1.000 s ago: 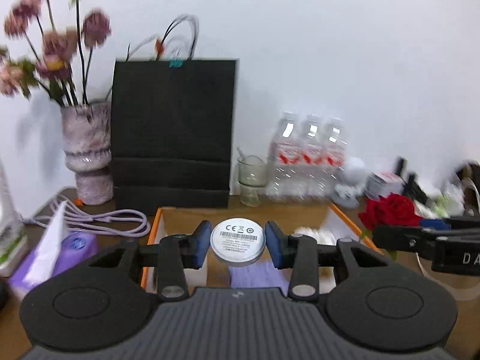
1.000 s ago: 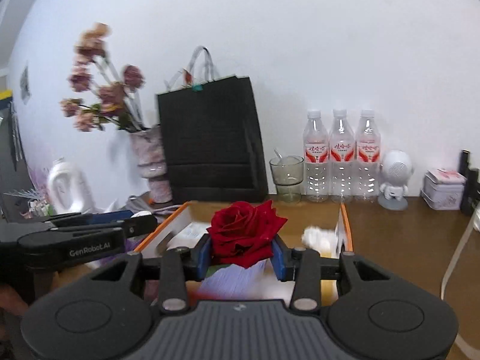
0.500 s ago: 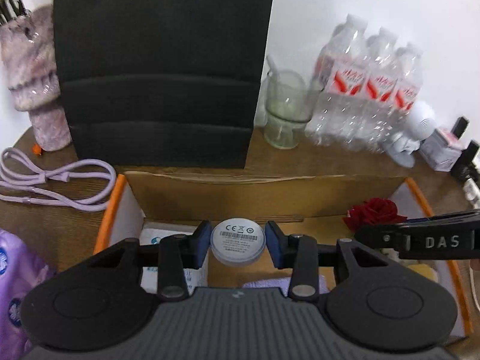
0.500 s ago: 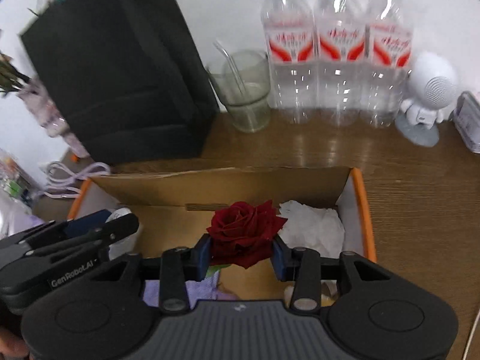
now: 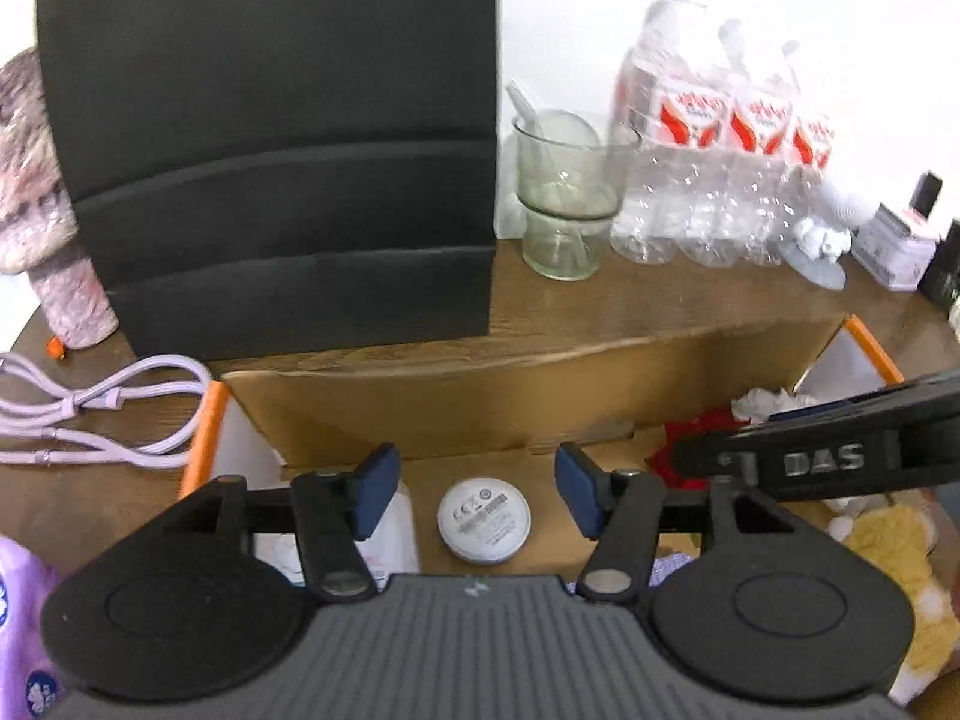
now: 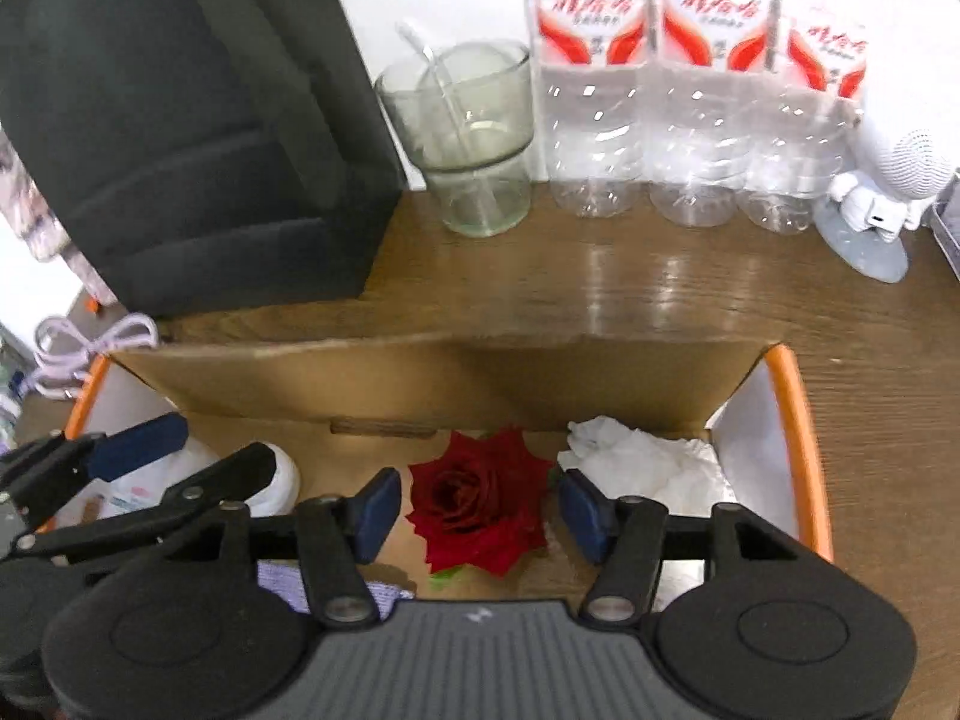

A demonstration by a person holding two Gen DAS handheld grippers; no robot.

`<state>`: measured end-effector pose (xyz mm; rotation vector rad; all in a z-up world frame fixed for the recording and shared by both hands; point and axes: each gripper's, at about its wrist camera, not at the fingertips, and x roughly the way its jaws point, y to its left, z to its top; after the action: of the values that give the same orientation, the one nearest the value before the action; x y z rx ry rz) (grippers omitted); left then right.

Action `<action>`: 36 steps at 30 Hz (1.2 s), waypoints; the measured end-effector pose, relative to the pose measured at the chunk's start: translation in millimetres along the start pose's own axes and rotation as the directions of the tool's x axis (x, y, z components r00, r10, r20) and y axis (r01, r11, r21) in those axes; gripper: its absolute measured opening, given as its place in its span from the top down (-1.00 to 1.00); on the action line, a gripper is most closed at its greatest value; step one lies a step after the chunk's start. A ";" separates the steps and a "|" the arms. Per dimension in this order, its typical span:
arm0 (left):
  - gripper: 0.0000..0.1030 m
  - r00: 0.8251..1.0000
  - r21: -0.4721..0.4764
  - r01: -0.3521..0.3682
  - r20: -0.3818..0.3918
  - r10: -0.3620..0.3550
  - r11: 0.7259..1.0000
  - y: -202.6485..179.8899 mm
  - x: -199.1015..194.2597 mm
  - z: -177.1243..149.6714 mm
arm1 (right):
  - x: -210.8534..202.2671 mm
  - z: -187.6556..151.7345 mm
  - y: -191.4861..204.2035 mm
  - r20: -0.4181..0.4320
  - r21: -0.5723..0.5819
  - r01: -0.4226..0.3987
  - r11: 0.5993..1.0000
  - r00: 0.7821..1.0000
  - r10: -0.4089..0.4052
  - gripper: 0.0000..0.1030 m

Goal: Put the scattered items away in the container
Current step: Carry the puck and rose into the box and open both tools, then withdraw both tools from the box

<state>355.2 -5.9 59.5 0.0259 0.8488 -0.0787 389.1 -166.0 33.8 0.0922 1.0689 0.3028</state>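
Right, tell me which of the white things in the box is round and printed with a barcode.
The white puck, a flat disc lying between the left gripper's open jaws. The crumpled tissue in the box's right corner is shapeless and blank.

Red rose (image 6: 483, 501), orange-rimmed box (image 6: 804, 420)
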 end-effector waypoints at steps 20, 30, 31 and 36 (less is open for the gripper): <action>-1.00 0.951 -0.032 -0.121 0.283 0.125 0.992 -8.1 -171.6 -66.9 | -153.8 -85.8 18.9 0.297 -0.119 0.041 0.992 0.955 -0.003 -1.00; -1.00 0.872 0.032 -0.087 0.485 0.060 0.996 -20.6 -195.7 -141.7 | -144.1 -165.8 34.3 0.460 -0.189 0.137 0.972 0.887 -0.036 -1.00; -1.00 0.877 0.026 -0.082 0.477 0.060 0.996 -18.7 -196.6 -143.9 | -146.0 -168.4 33.9 0.462 -0.182 0.132 0.974 0.886 -0.033 -1.00; -1.00 0.885 -0.020 -0.076 0.459 0.077 0.997 -15.9 -213.6 -166.7 | -162.2 -189.0 29.0 0.475 -0.141 0.126 0.982 0.879 -0.045 -1.00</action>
<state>88.6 0.0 109.8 0.0374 0.3698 -0.0080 146.2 -198.6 86.7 -0.0341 0.5577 0.2710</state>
